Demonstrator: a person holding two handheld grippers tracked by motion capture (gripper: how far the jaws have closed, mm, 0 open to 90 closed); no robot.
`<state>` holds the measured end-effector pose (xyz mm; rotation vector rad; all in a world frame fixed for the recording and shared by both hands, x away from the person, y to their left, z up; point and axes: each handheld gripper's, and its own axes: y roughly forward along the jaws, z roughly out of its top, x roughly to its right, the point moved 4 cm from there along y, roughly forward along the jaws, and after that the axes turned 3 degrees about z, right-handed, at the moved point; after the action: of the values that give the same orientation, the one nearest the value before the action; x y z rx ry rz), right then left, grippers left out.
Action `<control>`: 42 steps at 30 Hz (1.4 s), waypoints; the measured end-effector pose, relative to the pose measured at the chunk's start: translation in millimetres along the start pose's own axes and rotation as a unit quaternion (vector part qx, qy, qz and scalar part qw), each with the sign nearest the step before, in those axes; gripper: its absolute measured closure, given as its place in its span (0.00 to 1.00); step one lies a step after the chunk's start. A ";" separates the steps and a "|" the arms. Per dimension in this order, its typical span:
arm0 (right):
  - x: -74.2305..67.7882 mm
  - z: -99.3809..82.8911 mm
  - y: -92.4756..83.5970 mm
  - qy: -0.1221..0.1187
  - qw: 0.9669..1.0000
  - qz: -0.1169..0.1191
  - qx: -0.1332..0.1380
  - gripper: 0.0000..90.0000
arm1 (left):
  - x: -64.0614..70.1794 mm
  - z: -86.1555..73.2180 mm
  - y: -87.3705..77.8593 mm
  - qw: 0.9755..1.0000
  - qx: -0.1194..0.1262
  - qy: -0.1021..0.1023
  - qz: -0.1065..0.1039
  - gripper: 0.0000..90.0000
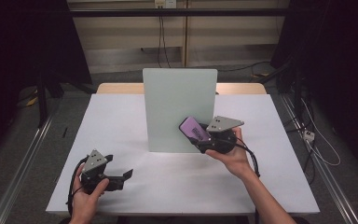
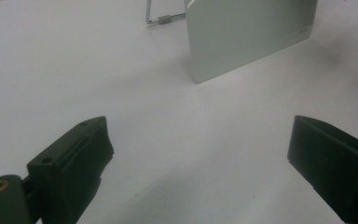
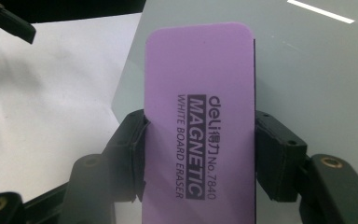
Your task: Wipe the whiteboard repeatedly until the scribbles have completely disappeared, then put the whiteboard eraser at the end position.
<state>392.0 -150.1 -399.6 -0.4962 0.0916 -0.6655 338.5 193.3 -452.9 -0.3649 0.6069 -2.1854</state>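
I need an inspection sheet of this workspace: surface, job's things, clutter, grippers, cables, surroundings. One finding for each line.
Surface: white table top, no marks seen.
Job's things: purple whiteboard eraser gripped by its long sides; pale whiteboard stands upright mid-table on a wire stand.
Clutter: nothing seen.
Grippers: right gripper shut on the eraser, raised in front of the board's lower right part; left gripper open, nothing between its jaws, low over the table's near left corner.
Cables: one black cable trails from the left gripper; more hang on the back wall.
Surroundings: dark curtains both sides, floor rails, wires on the right floor.
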 end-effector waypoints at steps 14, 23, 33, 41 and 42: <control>8.0 -20.6 -32.0 0.038 0.999 -0.014 -0.008 0.46 | 2.8 2.7 4.9 1.000 -0.004 0.011 -0.004 0.06; 22.8 -24.4 -56.8 0.072 0.997 -0.033 0.008 0.46 | 2.5 1.9 1.2 1.000 -0.002 0.007 -0.001 0.06; 12.4 -28.7 -45.7 0.061 0.997 0.005 -0.047 0.46 | 1.6 1.1 2.5 1.000 -0.004 0.006 -0.001 0.06; 2.6 -27.4 -35.7 0.057 0.996 0.022 -0.069 0.46 | 0.9 0.8 1.5 1.000 -0.003 0.001 -0.009 0.06; 1.3 -27.6 -34.4 0.057 0.995 0.024 -0.072 0.46 | 1.1 0.8 0.9 1.000 -0.002 0.006 -0.008 0.06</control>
<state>366.9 -185.5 -407.6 -0.5928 0.2594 -0.6424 338.7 191.8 -452.7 -0.3609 0.6168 -2.2025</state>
